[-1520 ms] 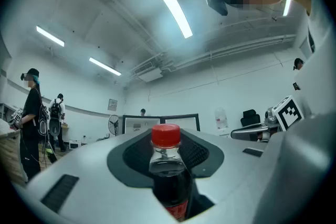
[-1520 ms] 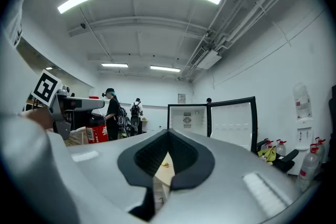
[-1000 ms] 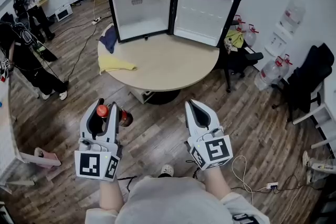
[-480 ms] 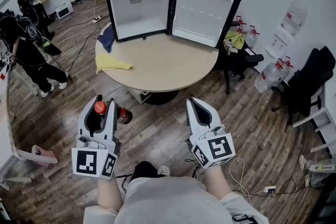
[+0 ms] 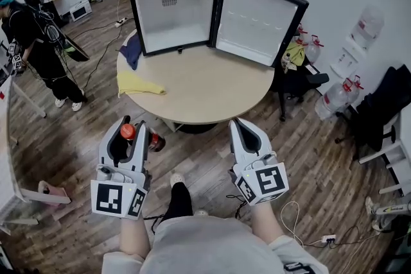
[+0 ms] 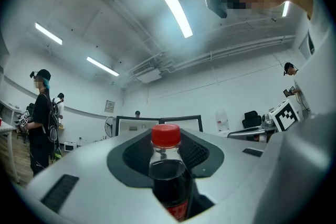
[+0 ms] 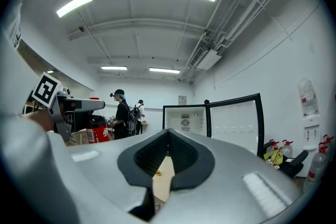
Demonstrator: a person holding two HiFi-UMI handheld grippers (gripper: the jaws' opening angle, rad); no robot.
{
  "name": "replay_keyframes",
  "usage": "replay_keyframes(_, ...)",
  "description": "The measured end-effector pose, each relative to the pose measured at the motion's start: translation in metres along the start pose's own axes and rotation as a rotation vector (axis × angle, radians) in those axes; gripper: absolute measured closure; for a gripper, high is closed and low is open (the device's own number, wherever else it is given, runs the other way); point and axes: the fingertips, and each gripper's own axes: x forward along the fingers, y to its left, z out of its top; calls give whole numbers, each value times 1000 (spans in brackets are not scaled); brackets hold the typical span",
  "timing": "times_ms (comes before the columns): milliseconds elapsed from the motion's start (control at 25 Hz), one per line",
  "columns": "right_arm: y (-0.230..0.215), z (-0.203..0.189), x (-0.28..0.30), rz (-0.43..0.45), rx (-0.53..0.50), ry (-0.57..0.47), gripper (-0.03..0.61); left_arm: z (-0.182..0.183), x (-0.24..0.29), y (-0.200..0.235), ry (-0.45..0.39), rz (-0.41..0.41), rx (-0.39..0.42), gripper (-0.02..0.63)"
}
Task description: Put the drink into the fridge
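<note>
A cola bottle (image 5: 128,132) with a red cap and red label stands upright between the jaws of my left gripper (image 5: 131,126), which is shut on its body. The left gripper view has the bottle (image 6: 169,178) dead centre, with the pads against its sides. My right gripper (image 5: 239,126) is held level with the left one, its tips together and nothing in it. A black mini fridge (image 5: 170,6) stands on the far side of a round wooden table (image 5: 205,86). Its door (image 5: 258,22) is swung wide open and the white inside is bare. The fridge (image 7: 185,120) also shows ahead in the right gripper view.
A yellow cloth (image 5: 138,83) and a blue cloth (image 5: 133,48) lie on the table's left side. A person (image 5: 38,35) stands at the far left. Water jugs (image 5: 335,96) and a chair (image 5: 379,109) with dark clothing are at the right. Cables run over the wooden floor.
The table and fridge have drawn slightly closer and my leg has stepped forward. Both grippers keep their pose, the bottle still in the left one.
</note>
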Motion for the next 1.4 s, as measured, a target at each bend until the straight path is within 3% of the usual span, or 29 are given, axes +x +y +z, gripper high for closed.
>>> replay_keyframes(800, -34, -1, 207, -52, -16, -20, 568, -19, 167, 129, -5, -84, -10, 471)
replay_keyframes(1400, -48, -16, 272, -120, -27, -4, 568, -39, 239, 170, -1, -167, -24, 471)
